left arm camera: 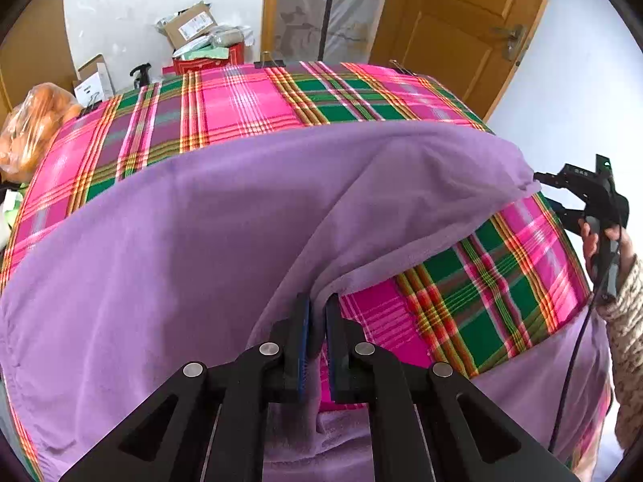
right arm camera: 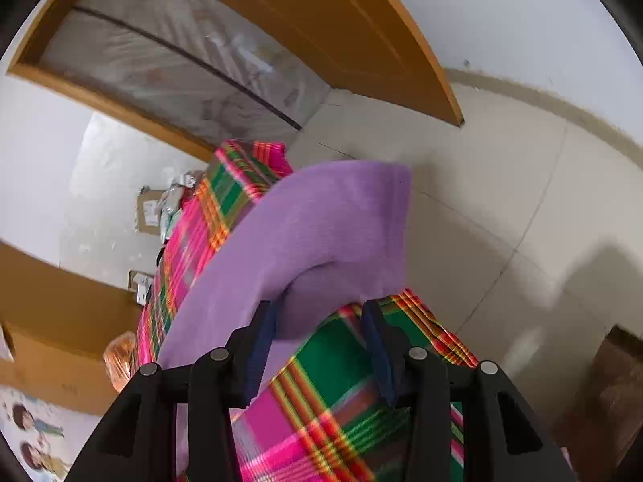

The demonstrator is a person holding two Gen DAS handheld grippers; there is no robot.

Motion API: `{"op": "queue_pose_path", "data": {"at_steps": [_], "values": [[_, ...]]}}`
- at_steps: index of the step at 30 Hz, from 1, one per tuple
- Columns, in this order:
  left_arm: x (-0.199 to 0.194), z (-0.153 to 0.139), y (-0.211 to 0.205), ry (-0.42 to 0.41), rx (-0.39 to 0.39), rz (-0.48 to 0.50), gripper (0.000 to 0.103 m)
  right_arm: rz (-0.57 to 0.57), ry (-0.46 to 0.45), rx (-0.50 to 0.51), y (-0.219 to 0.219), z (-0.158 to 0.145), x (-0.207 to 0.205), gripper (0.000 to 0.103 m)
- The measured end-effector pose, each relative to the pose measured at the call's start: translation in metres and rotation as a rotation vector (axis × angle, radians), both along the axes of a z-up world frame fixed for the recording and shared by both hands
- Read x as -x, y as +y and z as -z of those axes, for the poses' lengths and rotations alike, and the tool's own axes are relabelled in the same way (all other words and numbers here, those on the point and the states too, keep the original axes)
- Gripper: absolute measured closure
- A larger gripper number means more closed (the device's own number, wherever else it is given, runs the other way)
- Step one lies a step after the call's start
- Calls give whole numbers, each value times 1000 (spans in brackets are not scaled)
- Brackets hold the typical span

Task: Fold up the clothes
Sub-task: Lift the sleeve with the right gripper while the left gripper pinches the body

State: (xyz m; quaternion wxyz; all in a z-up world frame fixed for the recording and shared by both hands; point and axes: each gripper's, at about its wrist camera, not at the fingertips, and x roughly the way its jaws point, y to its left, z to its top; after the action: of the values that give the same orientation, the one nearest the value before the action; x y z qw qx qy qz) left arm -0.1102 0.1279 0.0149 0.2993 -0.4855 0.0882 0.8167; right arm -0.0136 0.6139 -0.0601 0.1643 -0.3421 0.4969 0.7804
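Two grippers, left gripper [left arm camera: 318, 309] clamping purple garment [left arm camera: 201, 221].

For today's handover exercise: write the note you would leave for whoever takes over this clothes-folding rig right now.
Left gripper: shut on a fold of the purple fleece garment at the near edge.
Right gripper: open, beside the garment's right-hand corner, gripping nothing.
The garment lies spread over the plaid-covered table, its right corner lifted and partly turned over.
Done: first fold begun, at most.
Left: regrip the right corner, complete the fold, smooth it flat.
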Motion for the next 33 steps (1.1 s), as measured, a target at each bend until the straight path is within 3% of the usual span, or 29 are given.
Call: {"op": "queue_pose_path", "data": {"at_steps": [6,8,21,24,29,33], "values": [[-2,5,-1,-8,4,2,96,33,39,13,3,4,-1,80],[-2,3,-1,-9,-4,3,96,41,42,-21,3,-3,-2,95],[-37,-22,-12,-23,-50,77,101,90,124,-195,-5,-73,-53,96],[-47,-19,-16,-66,-61,93,101,107,117,-189,-4,-70,-69,96],[-50,-15,-11,-60,-37,87,101,130,45,-170,-1,-48,-79,96],[-45,-17,-1,-19,-15,86,91,124,-3,-183,-1,-37,-72,96]]}}
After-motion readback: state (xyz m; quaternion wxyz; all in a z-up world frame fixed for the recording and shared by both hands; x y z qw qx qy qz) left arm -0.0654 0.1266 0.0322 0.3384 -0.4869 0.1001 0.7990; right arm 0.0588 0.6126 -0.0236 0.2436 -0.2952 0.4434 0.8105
